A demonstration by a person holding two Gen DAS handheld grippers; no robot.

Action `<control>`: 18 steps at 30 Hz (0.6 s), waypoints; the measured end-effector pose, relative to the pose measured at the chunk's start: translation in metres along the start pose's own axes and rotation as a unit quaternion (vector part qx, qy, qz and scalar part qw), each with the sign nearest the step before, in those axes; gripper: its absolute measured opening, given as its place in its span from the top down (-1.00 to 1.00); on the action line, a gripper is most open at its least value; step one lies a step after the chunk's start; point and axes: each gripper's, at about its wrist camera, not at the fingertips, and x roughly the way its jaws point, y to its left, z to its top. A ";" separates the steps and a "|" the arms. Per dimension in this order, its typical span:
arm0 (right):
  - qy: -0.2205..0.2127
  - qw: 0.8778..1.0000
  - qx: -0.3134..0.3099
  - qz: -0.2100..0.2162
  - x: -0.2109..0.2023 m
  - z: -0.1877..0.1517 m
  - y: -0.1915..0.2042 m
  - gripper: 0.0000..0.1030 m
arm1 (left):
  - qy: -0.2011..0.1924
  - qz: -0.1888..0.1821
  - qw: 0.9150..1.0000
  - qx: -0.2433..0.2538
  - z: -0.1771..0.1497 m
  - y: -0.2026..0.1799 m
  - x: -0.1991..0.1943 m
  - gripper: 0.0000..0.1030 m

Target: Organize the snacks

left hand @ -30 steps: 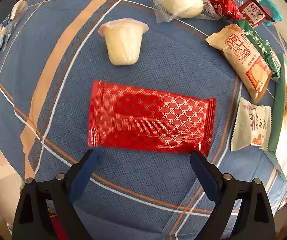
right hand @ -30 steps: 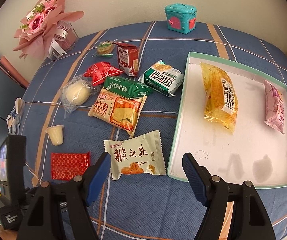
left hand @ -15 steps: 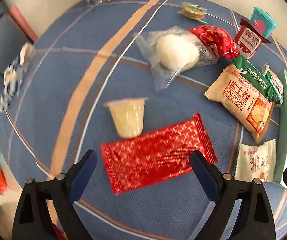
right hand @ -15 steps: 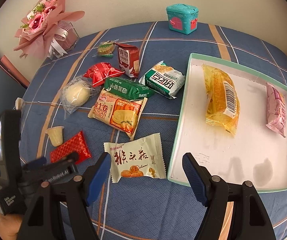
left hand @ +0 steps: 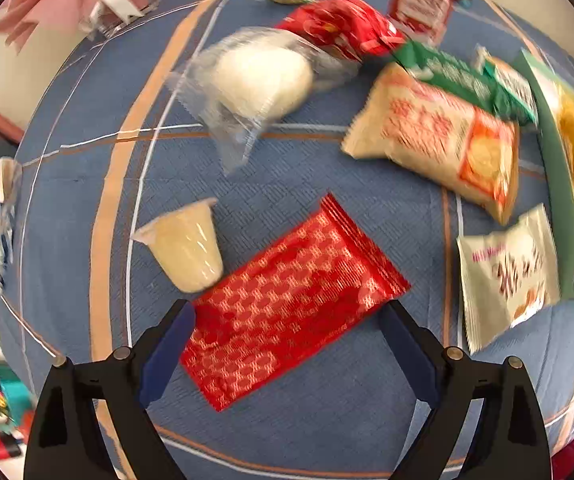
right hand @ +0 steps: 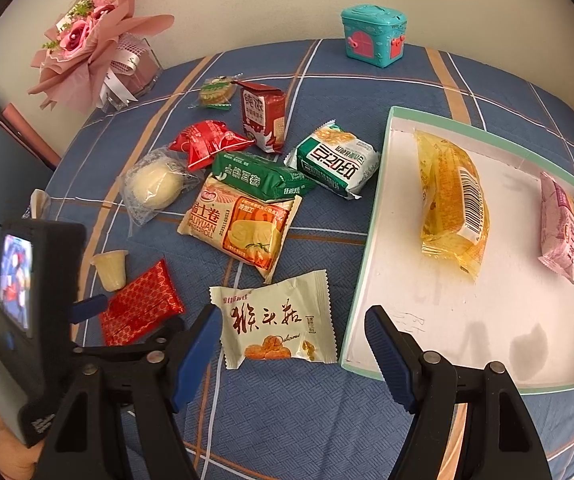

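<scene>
A shiny red wafer packet [left hand: 291,304] lies tilted on the blue plaid cloth, between the tips of my open left gripper [left hand: 287,340]; it also shows in the right wrist view [right hand: 139,308], with the left gripper [right hand: 127,316] around it. A pale jelly cup [left hand: 185,246] lies just left of it. My right gripper [right hand: 293,344] is open and empty, above a cream cookie packet [right hand: 277,320]. A white tray with a green rim [right hand: 367,240] holds a yellow packet [right hand: 453,200] and a pink packet [right hand: 559,226].
Loose snacks lie behind: a bagged white bun [right hand: 153,186], a beige roll pack [right hand: 243,226], two green packs [right hand: 255,178], a red pouch [right hand: 207,142], a red carton [right hand: 263,114]. A teal toy chest [right hand: 373,34] and a pink bouquet [right hand: 91,46] stand at the back.
My left gripper has swung and come forward, so the red packet now lies diagonally between its fingertips. The right gripper has barely moved.
</scene>
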 end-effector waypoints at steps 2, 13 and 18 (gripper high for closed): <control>0.001 1.000 -0.001 0.000 0.001 0.000 0.000 -0.49 | -0.010 0.009 1.000 -0.020 0.006 0.006 -0.001 -0.83; 0.031 0.999 -0.042 0.015 0.026 0.006 0.012 -0.49 | 0.002 -0.041 0.988 -0.146 0.021 0.033 0.002 -0.51; 0.031 0.995 -0.098 0.008 0.040 0.010 0.033 -0.49 | 0.014 -0.045 0.988 -0.149 0.017 0.041 0.001 -0.48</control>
